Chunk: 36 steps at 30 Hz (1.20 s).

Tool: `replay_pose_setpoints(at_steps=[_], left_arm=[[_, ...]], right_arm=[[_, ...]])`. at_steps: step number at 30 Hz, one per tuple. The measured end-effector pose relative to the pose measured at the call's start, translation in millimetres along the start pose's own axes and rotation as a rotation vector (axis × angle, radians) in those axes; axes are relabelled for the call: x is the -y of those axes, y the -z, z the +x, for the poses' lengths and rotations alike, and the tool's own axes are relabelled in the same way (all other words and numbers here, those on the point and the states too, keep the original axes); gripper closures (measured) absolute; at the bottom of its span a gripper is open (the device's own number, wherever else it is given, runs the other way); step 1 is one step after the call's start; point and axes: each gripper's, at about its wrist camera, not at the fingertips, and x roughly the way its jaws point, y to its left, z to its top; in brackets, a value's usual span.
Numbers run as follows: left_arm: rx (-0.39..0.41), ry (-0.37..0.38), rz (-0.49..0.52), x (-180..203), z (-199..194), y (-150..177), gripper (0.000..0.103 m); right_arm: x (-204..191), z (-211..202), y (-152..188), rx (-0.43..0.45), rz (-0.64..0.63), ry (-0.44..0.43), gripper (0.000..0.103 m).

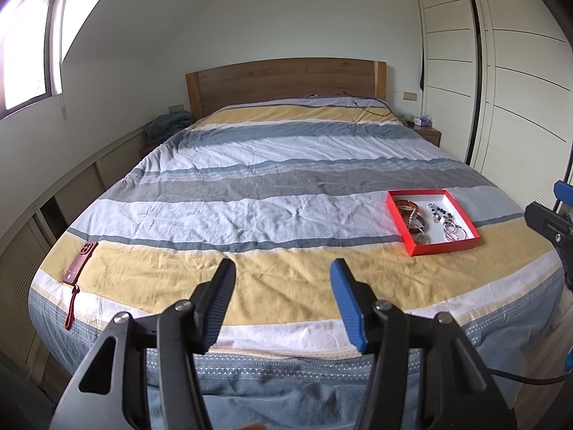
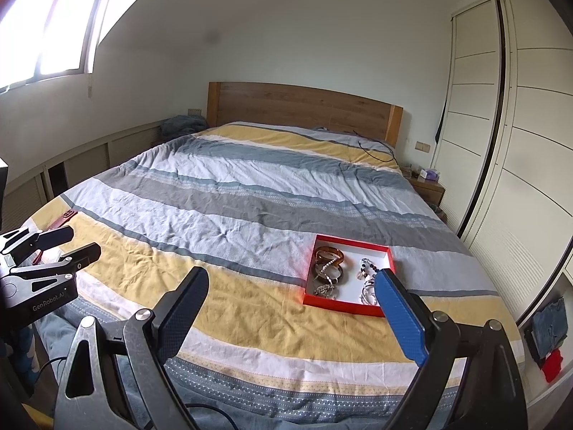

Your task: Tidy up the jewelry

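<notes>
Jewelry (image 2: 331,272) lies jumbled in the red tray (image 2: 388,251) near the bed's (image 1: 250,179) right edge, unsorted; left tongs (image 1: 283,268) and right tongs (image 2: 292,283) gape wide, empty.

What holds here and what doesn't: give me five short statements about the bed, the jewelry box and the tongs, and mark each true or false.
1. The red box sits on the striped bedspread with bracelets inside. True.
2. The right tongs are clamped on a bracelet. False: they are open and hold nothing.
3. An amber bangle lies in the box's far left part, as the right wrist camera sees it. True.
4. The red phone lies inside the box. False: it lies on the bedspread near the bed's left edge, far from the box.
5. The left tongs are shut. False: they stand open over the foot of the bed.
</notes>
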Motion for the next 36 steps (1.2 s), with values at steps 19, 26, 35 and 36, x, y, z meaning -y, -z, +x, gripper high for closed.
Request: replay_pose_setpoints(at_steps=[19, 26, 35, 36], left_arm=[[-0.018, -0.007, 0.011, 4, 10, 5, 0.050], [-0.033, 0.019, 0.024, 10, 19, 9, 0.050], [-0.084, 0.054, 0.030, 19, 42, 15, 0.050], [-0.092, 0.056, 0.031, 21, 45, 15, 0.050]], right_arm=[[11, 26, 20, -0.088, 0.046, -0.011, 0.010], [16, 36, 30, -0.126, 0.055, 0.002, 0.010], [29, 55, 47, -0.175, 0.092, 0.020, 0.010], [30, 59, 49, -0.183, 0.094, 0.020, 0.010]])
